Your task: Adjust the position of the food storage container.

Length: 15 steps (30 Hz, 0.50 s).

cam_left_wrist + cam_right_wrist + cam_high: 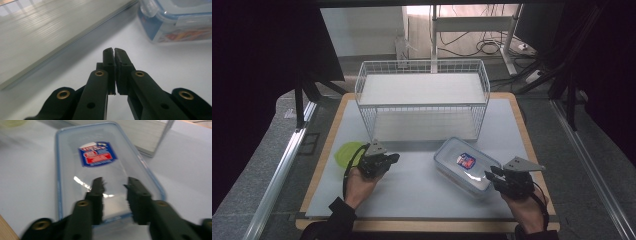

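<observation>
Clear blue-rimmed container (467, 168), red-blue label (465, 161).

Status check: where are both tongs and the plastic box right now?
Left tongs shut, empty, left of the plastic box. Right tongs open at the box's near end, not gripping. Wire rack behind; nothing between.

- the green lid (346, 153) is partly covered by the left gripper (392, 158).
- in the left gripper view the clear container (175, 20) is cut off by the top and right edges.
- the print on its blue label (97, 154) is too blurred to read.
- the right gripper (113, 185) hides the container's near rim.
</observation>
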Motion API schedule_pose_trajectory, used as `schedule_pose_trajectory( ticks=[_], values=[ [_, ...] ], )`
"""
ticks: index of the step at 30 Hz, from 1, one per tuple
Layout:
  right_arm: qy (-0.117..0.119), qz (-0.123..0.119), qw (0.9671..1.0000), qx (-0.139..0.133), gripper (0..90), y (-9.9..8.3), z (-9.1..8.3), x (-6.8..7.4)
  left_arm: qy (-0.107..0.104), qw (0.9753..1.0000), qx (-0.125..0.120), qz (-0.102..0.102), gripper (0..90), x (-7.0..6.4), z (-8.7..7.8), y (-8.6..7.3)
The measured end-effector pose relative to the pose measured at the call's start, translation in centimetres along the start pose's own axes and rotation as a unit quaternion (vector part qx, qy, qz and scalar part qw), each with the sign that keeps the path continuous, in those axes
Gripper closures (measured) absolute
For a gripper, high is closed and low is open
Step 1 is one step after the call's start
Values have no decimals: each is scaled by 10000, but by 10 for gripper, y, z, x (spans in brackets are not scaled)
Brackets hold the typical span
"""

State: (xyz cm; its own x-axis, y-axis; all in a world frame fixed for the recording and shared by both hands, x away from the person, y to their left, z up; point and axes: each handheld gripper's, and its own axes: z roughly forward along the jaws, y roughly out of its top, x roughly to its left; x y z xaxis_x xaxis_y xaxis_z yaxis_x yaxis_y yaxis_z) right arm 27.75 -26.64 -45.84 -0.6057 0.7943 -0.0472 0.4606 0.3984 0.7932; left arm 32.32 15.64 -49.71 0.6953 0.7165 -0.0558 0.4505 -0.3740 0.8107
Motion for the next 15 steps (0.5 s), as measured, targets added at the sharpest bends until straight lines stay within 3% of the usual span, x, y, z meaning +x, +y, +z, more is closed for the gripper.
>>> schedule_pose_trajectory(
  ticks=[3,7,15],
  values=[
    [-256,157,9995,82,894,-3,-6,-11,-86,10000,-13,25,879,-2,7,4],
    [-570,407,9971,300,896,-9,-6,-23,-217,9998,-41,6,878,-3,14,9],
    [-600,747,9932,658,896,-17,5,-30,-329,9994,-6,126,874,-7,26,18]
  ],
)
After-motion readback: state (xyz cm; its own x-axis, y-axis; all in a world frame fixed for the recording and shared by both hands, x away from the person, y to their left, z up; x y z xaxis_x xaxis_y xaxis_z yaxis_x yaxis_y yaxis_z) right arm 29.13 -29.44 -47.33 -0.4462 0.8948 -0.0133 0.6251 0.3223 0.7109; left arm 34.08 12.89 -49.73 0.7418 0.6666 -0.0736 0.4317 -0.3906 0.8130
